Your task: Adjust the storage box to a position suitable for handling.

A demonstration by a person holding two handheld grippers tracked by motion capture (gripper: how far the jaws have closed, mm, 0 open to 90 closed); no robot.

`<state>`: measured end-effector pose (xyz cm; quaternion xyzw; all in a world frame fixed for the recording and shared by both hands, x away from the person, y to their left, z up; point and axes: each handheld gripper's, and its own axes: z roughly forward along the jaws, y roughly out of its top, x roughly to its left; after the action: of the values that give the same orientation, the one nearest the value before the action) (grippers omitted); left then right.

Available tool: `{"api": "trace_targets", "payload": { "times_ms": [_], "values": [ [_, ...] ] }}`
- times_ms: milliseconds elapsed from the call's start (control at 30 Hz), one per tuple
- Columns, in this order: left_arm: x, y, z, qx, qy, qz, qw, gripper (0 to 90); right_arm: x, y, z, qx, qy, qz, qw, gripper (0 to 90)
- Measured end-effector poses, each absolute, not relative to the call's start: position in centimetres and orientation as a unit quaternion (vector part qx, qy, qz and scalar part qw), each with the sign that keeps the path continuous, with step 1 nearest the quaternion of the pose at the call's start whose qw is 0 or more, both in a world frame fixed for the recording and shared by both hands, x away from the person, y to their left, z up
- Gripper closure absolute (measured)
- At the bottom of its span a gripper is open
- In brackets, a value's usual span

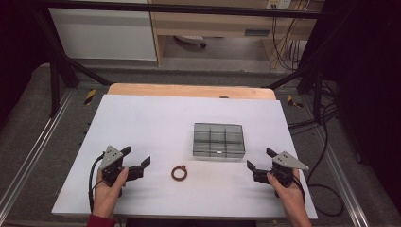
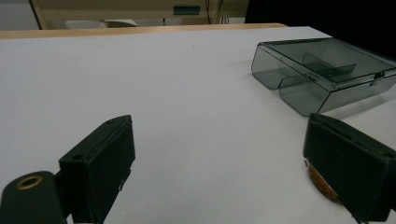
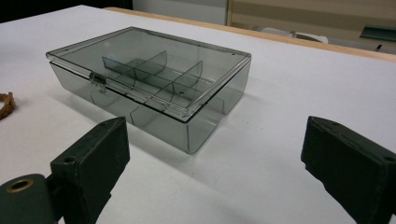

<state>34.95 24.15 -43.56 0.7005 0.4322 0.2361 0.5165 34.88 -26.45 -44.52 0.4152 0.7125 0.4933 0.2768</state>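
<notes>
A clear smoky plastic box (image 1: 219,140) with inner dividers and a closed lid sits near the middle of the white table (image 1: 156,118). Its latch faces the near edge. A small brown braided ring (image 1: 179,173) lies flat in front of the box, to its left. My left gripper (image 1: 138,157) rests at the near left, open and empty, with the ring to its right. My right gripper (image 1: 261,159) rests at the near right, open and empty, close to the box's near right corner. In the left gripper view the box (image 2: 322,74) is at the upper right and the ring (image 2: 321,182) peeks from behind the right jaw. In the right gripper view the box (image 3: 149,79) lies just ahead and the ring (image 3: 5,105) sits at the left edge.
A wooden strip (image 1: 191,91) borders the table's far edge. Dark frame bars (image 1: 61,66) and cables (image 1: 326,156) run around the table on the floor. A cupboard and a desk stand in the background.
</notes>
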Motion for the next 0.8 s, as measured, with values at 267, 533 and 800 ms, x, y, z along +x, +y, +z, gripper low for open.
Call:
{"api": "trace_targets", "payload": {
  "times_ms": [267, 533, 800],
  "values": [
    [35.2, 23.1, -43.5, 0.708, 0.435, 0.235, 0.504, 8.2, 35.2, -26.0, -44.5, 0.418, 0.719, 0.486, 0.269, 6.7],
    [36.2, 22.5, -43.4, 0.716, 0.425, 0.232, 0.502, 9.2, 35.7, -25.4, -43.7, 0.407, 0.726, 0.481, 0.275, 9.0],
    [38.4, 22.1, -42.0, 0.729, 0.414, 0.232, 0.493, 11.9, 37.6, -25.5, -41.7, 0.4, 0.729, 0.48, 0.279, 25.0]
  ]
}}
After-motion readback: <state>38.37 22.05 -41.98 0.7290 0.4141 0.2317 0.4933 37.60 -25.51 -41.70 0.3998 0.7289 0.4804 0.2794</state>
